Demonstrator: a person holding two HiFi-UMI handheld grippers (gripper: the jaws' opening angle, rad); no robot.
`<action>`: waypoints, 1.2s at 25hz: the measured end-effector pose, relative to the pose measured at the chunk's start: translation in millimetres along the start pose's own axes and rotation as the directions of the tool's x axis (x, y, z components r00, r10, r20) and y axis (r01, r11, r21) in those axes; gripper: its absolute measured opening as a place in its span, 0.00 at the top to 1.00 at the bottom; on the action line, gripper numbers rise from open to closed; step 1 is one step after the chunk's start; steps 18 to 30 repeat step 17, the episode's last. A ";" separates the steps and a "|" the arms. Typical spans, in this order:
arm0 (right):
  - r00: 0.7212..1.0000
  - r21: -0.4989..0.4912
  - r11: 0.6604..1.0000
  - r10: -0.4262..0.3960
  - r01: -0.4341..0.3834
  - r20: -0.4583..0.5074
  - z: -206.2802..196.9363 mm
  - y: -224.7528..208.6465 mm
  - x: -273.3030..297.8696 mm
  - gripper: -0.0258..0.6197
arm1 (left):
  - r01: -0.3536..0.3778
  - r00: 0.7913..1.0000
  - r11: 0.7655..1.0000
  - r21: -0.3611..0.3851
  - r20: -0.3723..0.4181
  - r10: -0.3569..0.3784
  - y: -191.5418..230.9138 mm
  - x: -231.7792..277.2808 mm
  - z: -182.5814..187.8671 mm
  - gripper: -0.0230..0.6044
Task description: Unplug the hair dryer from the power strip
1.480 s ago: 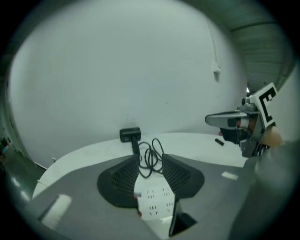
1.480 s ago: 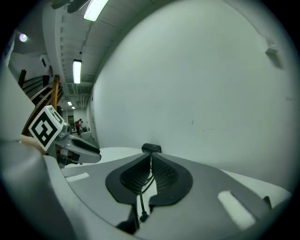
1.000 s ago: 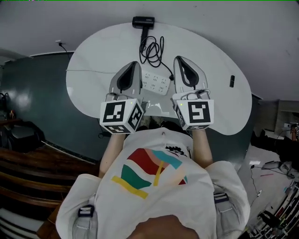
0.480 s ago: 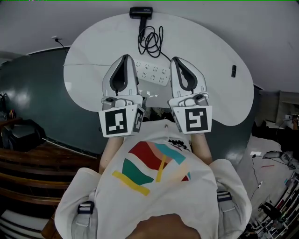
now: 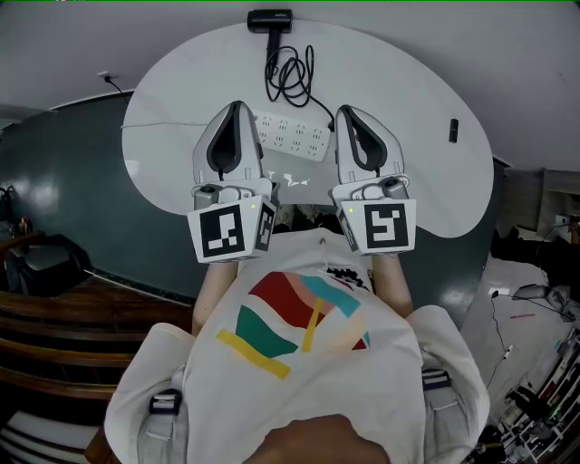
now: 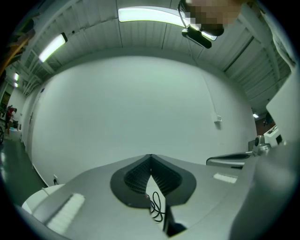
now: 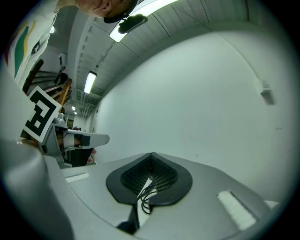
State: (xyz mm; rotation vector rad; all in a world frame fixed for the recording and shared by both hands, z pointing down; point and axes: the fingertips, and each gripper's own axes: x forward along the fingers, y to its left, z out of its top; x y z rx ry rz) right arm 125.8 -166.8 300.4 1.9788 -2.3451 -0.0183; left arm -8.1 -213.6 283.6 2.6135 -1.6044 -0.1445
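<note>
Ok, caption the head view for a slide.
Left gripper and right gripper, both shut, flank the power strip; hair dryer beyond.

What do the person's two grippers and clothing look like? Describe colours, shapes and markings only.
The left gripper and right gripper are matching grey shells tapering to a point, with ribbed black pads. Each carries a white cube printed with black square markers. The person wears a white short-sleeved T-shirt with a red, teal and yellow print.

Right gripper [image 7: 151,156] jaws pressed together, empty — coiled black cord [image 7: 146,201] showing below their gap.
</note>
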 end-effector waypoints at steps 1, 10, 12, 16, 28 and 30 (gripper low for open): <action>1.000 -0.001 1.000 0.001 -0.001 0.000 1.0 0.1 -0.6 0.94 | 0.004 1.000 1.000 0.006 -0.001 -0.004 -1.3 -0.7 0.0 0.96; 1.000 -0.005 1.000 0.011 -0.011 0.013 5.8 3.4 -0.9 0.94 | 0.020 1.000 0.999 0.025 -0.005 -0.020 -6.1 -1.1 2.8 0.96; 1.000 -0.004 1.000 0.011 -0.011 0.015 6.4 2.9 -1.4 0.94 | 0.019 1.000 0.999 0.027 -0.008 -0.018 -6.1 -0.6 2.6 0.96; 1.000 0.000 1.000 0.006 -0.006 0.018 5.8 -0.8 -2.6 0.94 | 0.018 1.000 0.999 0.033 -0.012 -0.017 -7.9 0.6 1.2 0.96; 1.000 0.000 1.000 0.005 -0.005 0.019 5.5 -1.9 -2.8 0.94 | 0.018 1.000 0.999 0.035 -0.013 -0.017 -8.6 1.0 0.5 0.96; 1.000 0.000 1.000 0.005 -0.005 0.019 5.5 -1.9 -2.8 0.94 | 0.018 1.000 0.999 0.035 -0.013 -0.017 -8.6 1.0 0.5 0.96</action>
